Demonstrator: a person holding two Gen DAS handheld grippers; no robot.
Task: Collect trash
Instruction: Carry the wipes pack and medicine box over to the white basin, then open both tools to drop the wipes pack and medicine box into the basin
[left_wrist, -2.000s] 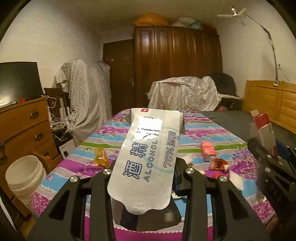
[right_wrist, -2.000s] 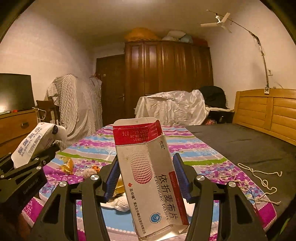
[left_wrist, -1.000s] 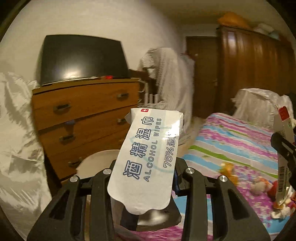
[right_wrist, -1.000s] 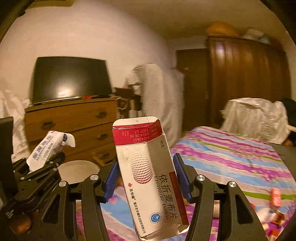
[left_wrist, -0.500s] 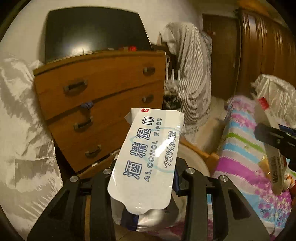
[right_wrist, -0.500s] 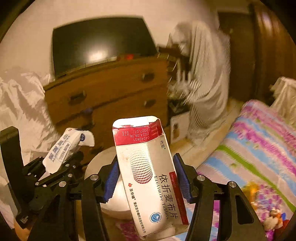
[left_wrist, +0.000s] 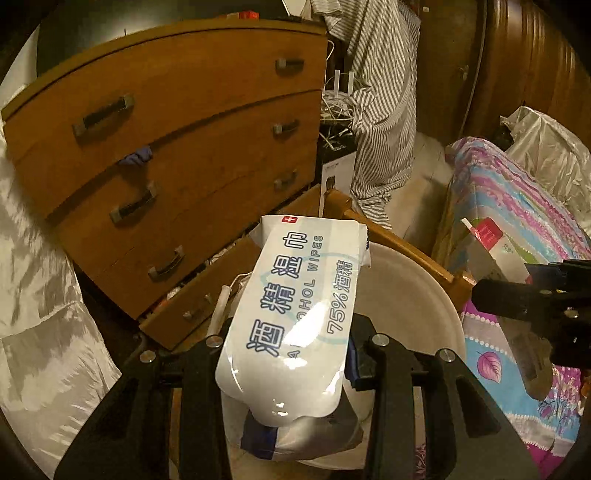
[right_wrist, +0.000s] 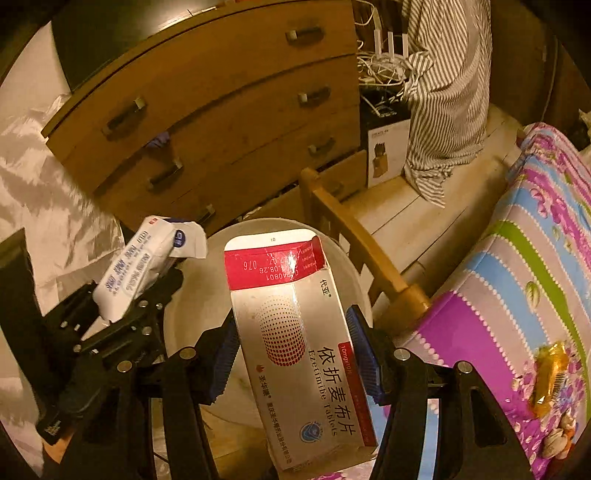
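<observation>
My left gripper (left_wrist: 291, 347) is shut on a white alcohol wipes packet (left_wrist: 295, 317) and holds it over the white bucket (left_wrist: 410, 295). It also shows at the left of the right wrist view (right_wrist: 125, 295), packet (right_wrist: 136, 269) in its jaws. My right gripper (right_wrist: 295, 350) is shut on a red and white medicine box (right_wrist: 295, 332), held above the same bucket (right_wrist: 192, 302). The box also shows in the left wrist view (left_wrist: 495, 251) at the right, beside the bucket rim.
A wooden chest of drawers (left_wrist: 184, 147) stands behind the bucket. A wooden bed post (right_wrist: 354, 243) and the bed with its striped floral sheet (right_wrist: 517, 280) lie to the right. A golden wrapper (right_wrist: 550, 376) lies on the bed. Striped cloth (left_wrist: 384, 96) hangs further back.
Both grippers have swung left from the bed and tipped downward. The white bucket has come close under them. Both items stay gripped.
</observation>
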